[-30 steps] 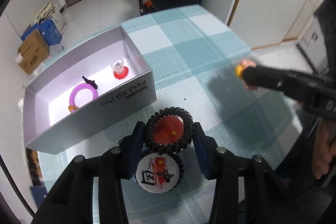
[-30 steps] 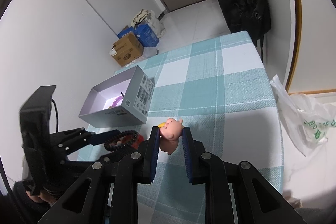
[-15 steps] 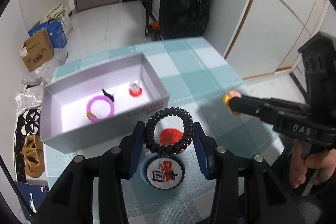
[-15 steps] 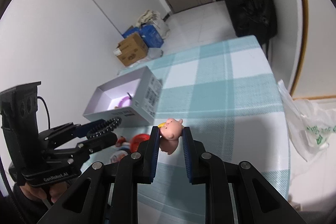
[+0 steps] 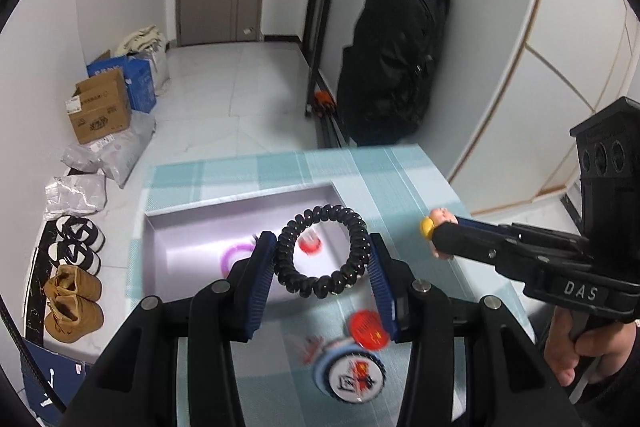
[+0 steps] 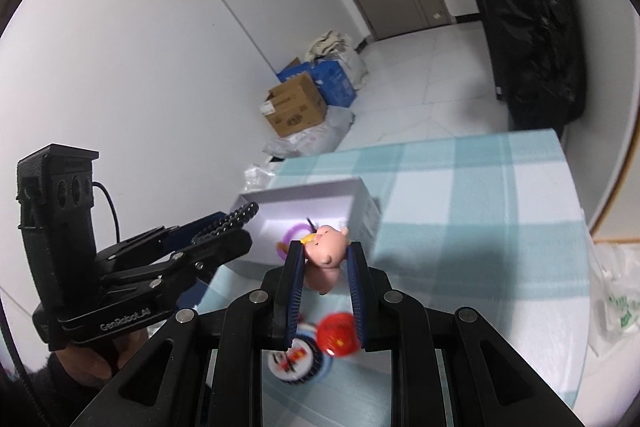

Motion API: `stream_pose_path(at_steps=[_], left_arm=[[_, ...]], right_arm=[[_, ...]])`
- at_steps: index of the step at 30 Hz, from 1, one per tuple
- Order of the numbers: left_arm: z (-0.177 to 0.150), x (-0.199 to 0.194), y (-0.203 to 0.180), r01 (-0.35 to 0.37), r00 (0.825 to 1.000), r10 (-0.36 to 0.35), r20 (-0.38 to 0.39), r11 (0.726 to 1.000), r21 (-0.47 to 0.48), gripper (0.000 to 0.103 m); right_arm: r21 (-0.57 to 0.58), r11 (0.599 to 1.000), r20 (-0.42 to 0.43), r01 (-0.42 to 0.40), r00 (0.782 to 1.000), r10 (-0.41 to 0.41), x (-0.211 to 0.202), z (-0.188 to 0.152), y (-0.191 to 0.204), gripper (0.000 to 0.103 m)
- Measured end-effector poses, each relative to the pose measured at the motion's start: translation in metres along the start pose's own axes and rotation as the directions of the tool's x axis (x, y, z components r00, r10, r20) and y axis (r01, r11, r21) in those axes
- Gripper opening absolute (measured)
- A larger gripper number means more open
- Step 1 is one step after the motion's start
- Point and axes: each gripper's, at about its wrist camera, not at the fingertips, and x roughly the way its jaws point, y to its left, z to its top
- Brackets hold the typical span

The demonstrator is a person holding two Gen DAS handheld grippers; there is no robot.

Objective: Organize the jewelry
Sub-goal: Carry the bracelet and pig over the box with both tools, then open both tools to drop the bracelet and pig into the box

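Observation:
My left gripper (image 5: pixel 322 251) is shut on a black coiled hair tie (image 5: pixel 320 217), held in the air in front of the open white box (image 5: pixel 240 205). In the box lie a purple ring (image 5: pixel 234 253) and a small red-based piece (image 5: pixel 310 243). My right gripper (image 6: pixel 323 259) is shut on a pink pig figure (image 6: pixel 326 249) with a yellow part, also lifted, near the box (image 6: pixel 360 197). Two round badges, a red badge (image 5: pixel 366 329) and a white badge (image 5: pixel 354 379), lie on the checked tablecloth (image 5: pixel 400 179) below both grippers. In the right wrist view the left gripper (image 6: pixel 236 223) sits at the left.
The table's far edge (image 5: pixel 360 149) drops to a tiled floor. Cardboard boxes (image 5: pixel 100 111), bags and shoes (image 5: pixel 72 297) line the left wall. A black bag (image 5: pixel 394 63) stands at the back. A plastic bag (image 6: pixel 616 303) hangs off the table's right side.
Both grippers have risen from the tablecloth with their loads, and both views tilted up. The hair tie came off the badges, which stay on the cloth. The box now appears behind the hair tie.

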Motion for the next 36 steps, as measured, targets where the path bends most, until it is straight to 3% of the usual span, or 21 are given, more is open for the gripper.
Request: stream_pose_path(at_steps=[9,21,32,36], left_arm=[[0.005,0.011,0.029,0.008,1.000,-0.007,0.021,0.997,-0.081,0.040],[0.009,0.037,0.064,0.019,0.999,-0.025,-0.031,0.984,-0.180,0.040],[0.006,0.055,0.051,-0.016,0.993,0.007,-0.114,0.996,-0.083,0.040],[0.005,0.053,0.051,-0.020,0.994,0.011,-0.104,0.996,-0.083,0.040]], right_arm=[[-0.098,0.994,-0.026,-0.042,0.999,0.040,0.034,0.029,0.026,0.021],[-0.131,0.988,-0.074,-0.087,0.994,0.078,0.087,0.053,0.024,0.020],[-0.077,0.990,-0.153,-0.120,0.982,0.108,0.114,0.054,0.007,0.021],[-0.077,0.991,-0.177,-0.111,0.980,0.096,0.120,0.049,0.005,0.021]])
